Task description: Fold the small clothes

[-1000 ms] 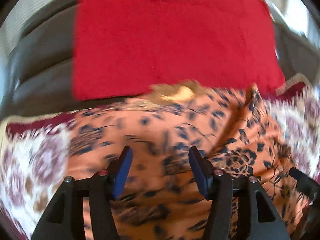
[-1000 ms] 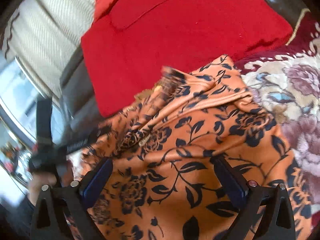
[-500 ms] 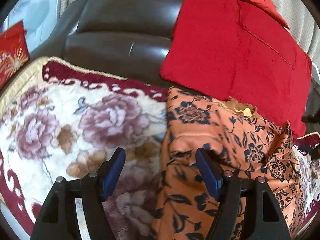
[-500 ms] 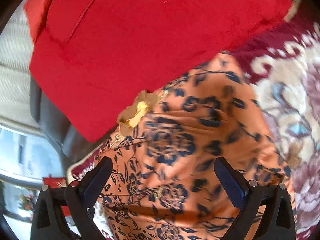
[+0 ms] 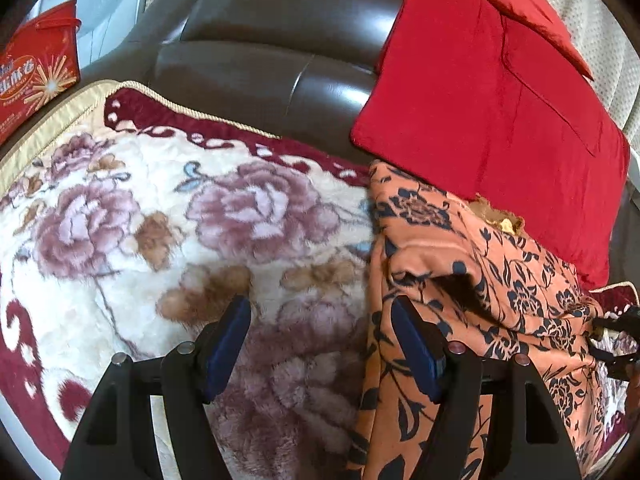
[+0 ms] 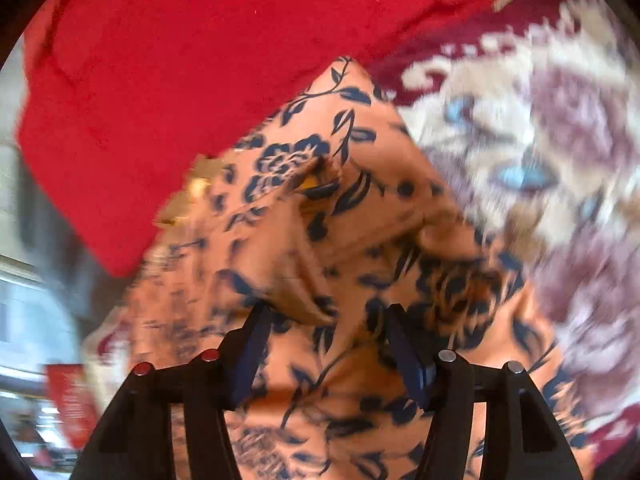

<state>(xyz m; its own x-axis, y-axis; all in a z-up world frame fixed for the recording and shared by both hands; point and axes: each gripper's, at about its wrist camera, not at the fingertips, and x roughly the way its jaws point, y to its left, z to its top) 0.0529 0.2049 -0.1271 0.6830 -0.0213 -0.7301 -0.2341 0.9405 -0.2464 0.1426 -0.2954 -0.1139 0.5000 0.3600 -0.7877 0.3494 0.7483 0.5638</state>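
Floral blanket [image 5: 120, 216], red cushion [image 5: 492, 108] behind orange garment [image 5: 472, 288], both claws released, left claw [image 5: 320, 340], right claw [image 6: 326, 340]

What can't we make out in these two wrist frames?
- Orange floral garment: left wrist view, lower part cut off by the frame edge and hidden behind the left gripper.
- Right wrist view: motion blur smears the folds near the right gripper.
- Red box: print unreadable, cropped at the edge.

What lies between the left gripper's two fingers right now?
Left wrist view: only the floral blanket between the left gripper fingers; the orange garment edge starts at the right finger.
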